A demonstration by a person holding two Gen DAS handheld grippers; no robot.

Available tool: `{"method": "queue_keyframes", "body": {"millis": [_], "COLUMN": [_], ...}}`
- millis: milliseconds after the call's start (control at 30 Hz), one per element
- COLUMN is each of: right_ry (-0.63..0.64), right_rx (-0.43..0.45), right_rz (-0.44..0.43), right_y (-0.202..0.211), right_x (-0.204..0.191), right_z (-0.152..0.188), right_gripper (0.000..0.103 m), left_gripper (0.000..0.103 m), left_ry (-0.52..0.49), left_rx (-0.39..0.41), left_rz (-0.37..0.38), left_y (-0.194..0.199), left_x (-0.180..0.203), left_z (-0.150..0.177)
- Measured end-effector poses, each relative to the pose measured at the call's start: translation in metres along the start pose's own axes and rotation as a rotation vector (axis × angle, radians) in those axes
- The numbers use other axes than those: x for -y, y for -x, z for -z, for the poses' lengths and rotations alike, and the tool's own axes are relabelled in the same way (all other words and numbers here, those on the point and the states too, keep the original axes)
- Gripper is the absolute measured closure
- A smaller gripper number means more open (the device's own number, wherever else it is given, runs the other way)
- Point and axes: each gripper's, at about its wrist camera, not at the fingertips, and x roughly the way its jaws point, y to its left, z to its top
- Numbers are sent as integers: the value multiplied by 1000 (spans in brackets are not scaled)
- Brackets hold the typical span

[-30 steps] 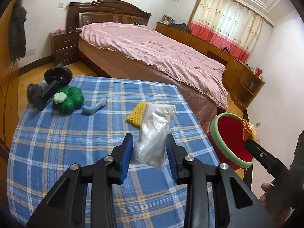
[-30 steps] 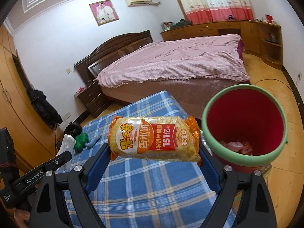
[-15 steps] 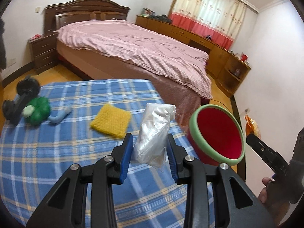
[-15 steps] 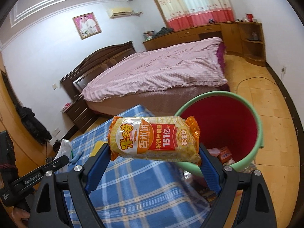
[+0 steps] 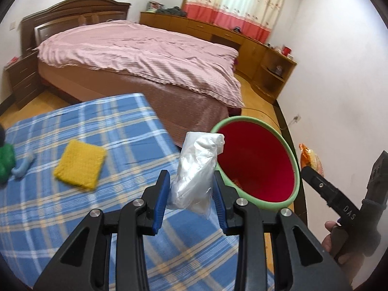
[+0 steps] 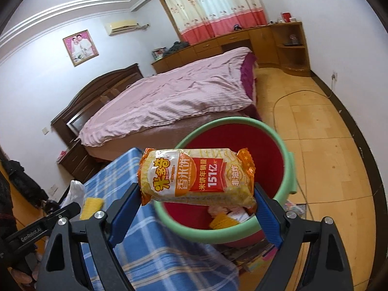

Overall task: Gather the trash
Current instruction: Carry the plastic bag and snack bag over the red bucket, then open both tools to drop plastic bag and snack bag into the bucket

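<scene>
My left gripper [image 5: 191,186] is shut on a crumpled clear plastic bag [image 5: 196,169], held over the right edge of the blue plaid table [image 5: 72,206], just left of the bin. The red bin with a green rim [image 5: 257,162] stands on the floor beside the table. My right gripper [image 6: 197,196] is shut on an orange and yellow rice-cracker packet [image 6: 196,177], held lengthwise between the blue pads above the near rim of the bin [image 6: 286,169]. Some wrappers lie at the bin's bottom [image 6: 228,214]. The left gripper's finger [image 6: 60,212] with the plastic bag [image 6: 76,190] shows at lower left.
On the table lie a yellow knitted pad [image 5: 80,165], a light blue hook-shaped piece [image 5: 24,167] and a green toy [image 5: 6,157]. A bed with a pink cover [image 5: 145,55] stands behind. Wooden floor [image 6: 327,133] with a cable lies right of the bin.
Both grippers have swung right toward the bin with their loads. The bin has grown larger in both views, and the packet now hangs over its rim. Both grips are unchanged.
</scene>
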Motion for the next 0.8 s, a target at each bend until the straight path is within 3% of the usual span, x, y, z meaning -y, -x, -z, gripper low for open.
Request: {"method": "queue_keyframes", "body": {"millis": [333, 800], "right_ry": [-2, -39], "right_rx": [-12, -39], "right_rz": [72, 63], "right_y": [-26, -44], "right_x": [30, 55], "right_z": [2, 5], "right_gripper": [13, 13], "left_gripper": [68, 68], "left_ry": [-70, -149], "left_rx": [-81, -110], "left_rz": [49, 76], "left_y": [-55, -98], "left_x": [39, 70], "left_z": [-4, -6]}}
